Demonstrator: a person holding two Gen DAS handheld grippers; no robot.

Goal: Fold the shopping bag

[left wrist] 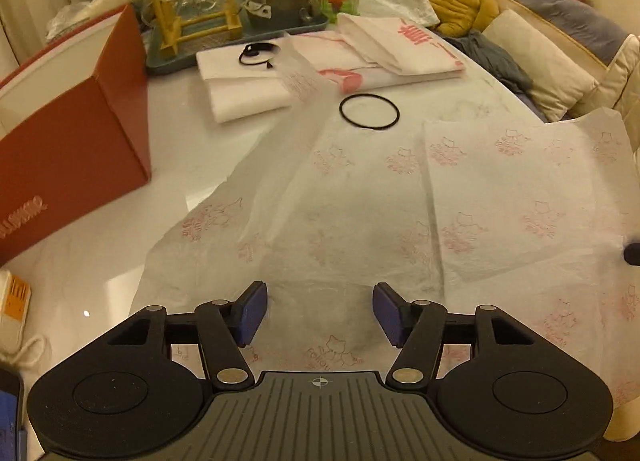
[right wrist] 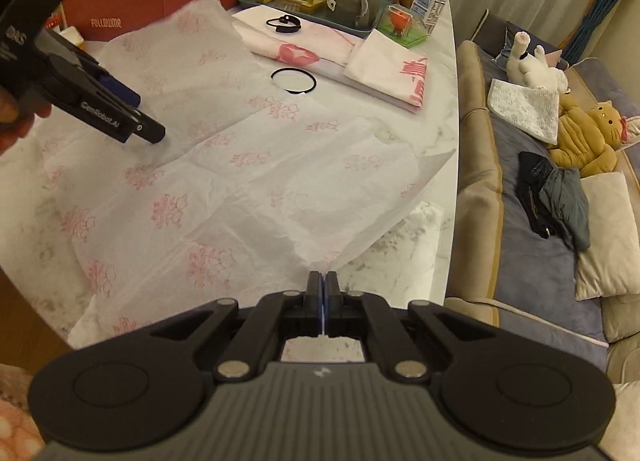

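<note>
White printed bag (left wrist: 360, 197) spread flat on the table (right wrist: 424, 245), one corner pinched.

Your right gripper (right wrist: 324, 281) is clamped on the bag's near corner at the table edge; your left gripper (left wrist: 320, 313) stands apart over the bag, holding nothing. Risk: pull with one corner only and the thin sheet may skew or slide off. Bag handles are hard to make out; the near edge is cut off.
</note>
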